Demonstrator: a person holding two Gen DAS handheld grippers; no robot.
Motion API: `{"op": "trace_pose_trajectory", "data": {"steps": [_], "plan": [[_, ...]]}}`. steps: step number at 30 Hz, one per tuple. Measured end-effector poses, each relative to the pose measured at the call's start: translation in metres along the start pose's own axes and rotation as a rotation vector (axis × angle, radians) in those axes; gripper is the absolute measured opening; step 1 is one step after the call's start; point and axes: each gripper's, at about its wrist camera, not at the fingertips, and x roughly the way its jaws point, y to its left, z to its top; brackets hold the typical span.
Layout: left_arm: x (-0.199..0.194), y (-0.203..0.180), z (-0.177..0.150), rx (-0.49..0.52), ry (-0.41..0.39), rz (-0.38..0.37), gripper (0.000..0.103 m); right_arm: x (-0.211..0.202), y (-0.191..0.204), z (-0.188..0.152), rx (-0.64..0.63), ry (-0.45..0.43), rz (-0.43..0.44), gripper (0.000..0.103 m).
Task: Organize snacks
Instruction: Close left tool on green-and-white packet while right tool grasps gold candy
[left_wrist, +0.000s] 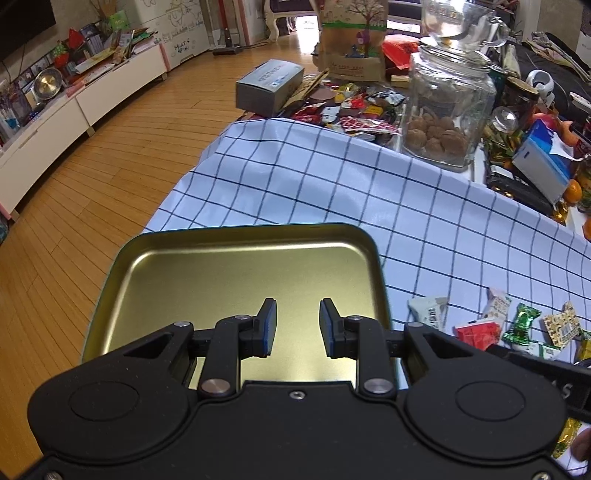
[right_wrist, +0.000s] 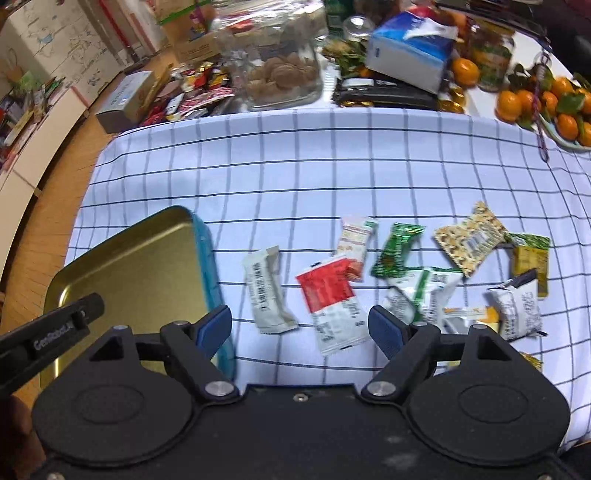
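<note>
Snacks (right_wrist: 334, 302) below parted right tool (right_wrist: 301, 328)

- A table under a white checked cloth (right_wrist: 295, 166) carries everything
- A gold tin tray (right_wrist: 129, 266) lies at its left edge
- Wrapped snacks lie scattered right of the tray: a white bar (right_wrist: 267, 291), a red-and-white packet (right_wrist: 332, 299), a green candy (right_wrist: 397, 251)
- Behind the cloth stand a glass jar (left_wrist: 443, 110), a tissue box (right_wrist: 406, 55) and oranges (right_wrist: 535, 99)

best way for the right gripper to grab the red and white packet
Come from above and pinch the red and white packet across its narrow width near the middle. It lies flat on the checked cloth, long axis running away from the right gripper, whose open jaws already straddle it.
</note>
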Motion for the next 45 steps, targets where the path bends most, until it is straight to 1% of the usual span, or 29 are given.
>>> {"op": "trace_pose_trajectory", "data": {"steps": [3,6,9,11,13,16,17,20,22,25,27,31,34,35,36,37,39,40,41,43,45], "plan": [[-0.003,-0.013,-0.001,0.028,0.002,-0.029,0.036,-0.008,-0.024,0.004,0.007,-0.029,-0.024,0.085],[-0.006,-0.031,-0.004,0.084,0.001,-0.057,0.036,-0.016,-0.053,0.009,0.05,-0.052,-0.05,0.085],[-0.008,-0.052,-0.011,0.154,0.002,-0.078,0.036,-0.022,-0.091,0.014,0.103,-0.05,-0.091,0.085],[-0.008,-0.066,-0.016,0.201,0.018,-0.112,0.036,-0.023,-0.115,0.013,0.159,-0.046,-0.118,0.085],[-0.008,-0.08,-0.022,0.241,0.039,-0.148,0.036,-0.023,-0.139,0.009,0.2,-0.026,-0.132,0.084],[-0.008,-0.102,-0.032,0.305,0.063,-0.171,0.036,-0.023,-0.168,0.0,0.211,0.017,-0.13,0.078],[-0.008,-0.108,-0.035,0.326,0.069,-0.179,0.036,-0.023,-0.176,-0.004,0.211,0.034,-0.126,0.076],[-0.009,-0.124,-0.043,0.364,0.086,-0.206,0.036,-0.019,-0.192,-0.016,0.214,0.09,-0.104,0.075],[-0.009,-0.13,-0.046,0.381,0.101,-0.227,0.036,-0.019,-0.197,-0.026,0.237,0.104,-0.103,0.072],[-0.006,-0.136,-0.047,0.395,0.118,-0.247,0.036,-0.016,-0.199,-0.041,0.298,0.135,-0.115,0.058],[-0.003,-0.138,-0.047,0.388,0.133,-0.255,0.036,-0.012,-0.195,-0.048,0.311,0.158,-0.108,0.05],[0.005,-0.14,-0.045,0.368,0.157,-0.251,0.036,-0.003,-0.177,-0.05,0.25,0.175,-0.053,0.049],[0.009,-0.14,-0.044,0.354,0.165,-0.243,0.036,0.007,-0.166,-0.049,0.243,0.196,-0.034,0.049],[0.01,-0.14,-0.043,0.347,0.167,-0.243,0.036,0.011,-0.164,-0.049,0.251,0.205,-0.036,0.046],[0.011,-0.14,-0.042,0.34,0.172,-0.245,0.036,0.015,-0.163,-0.049,0.26,0.219,-0.04,0.041],[0.012,-0.139,-0.041,0.333,0.176,-0.249,0.036,0.02,-0.162,-0.05,0.269,0.237,-0.045,0.038],[0.014,-0.139,-0.039,0.316,0.185,-0.258,0.036,0.027,-0.16,-0.049,0.288,0.264,-0.052,0.034],[0.014,-0.14,-0.038,0.309,0.187,-0.263,0.036,0.028,-0.16,-0.049,0.297,0.259,-0.061,0.033],[0.015,-0.14,-0.037,0.301,0.189,-0.268,0.036,0.028,-0.16,-0.05,0.31,0.242,-0.067,0.029],[0.016,-0.142,-0.036,0.293,0.19,-0.276,0.036,0.029,-0.161,-0.05,0.325,0.227,-0.077,0.029],[0.016,-0.145,-0.035,0.288,0.188,-0.281,0.036,0.029,-0.166,-0.049,0.331,0.227,-0.074,0.026]]}}
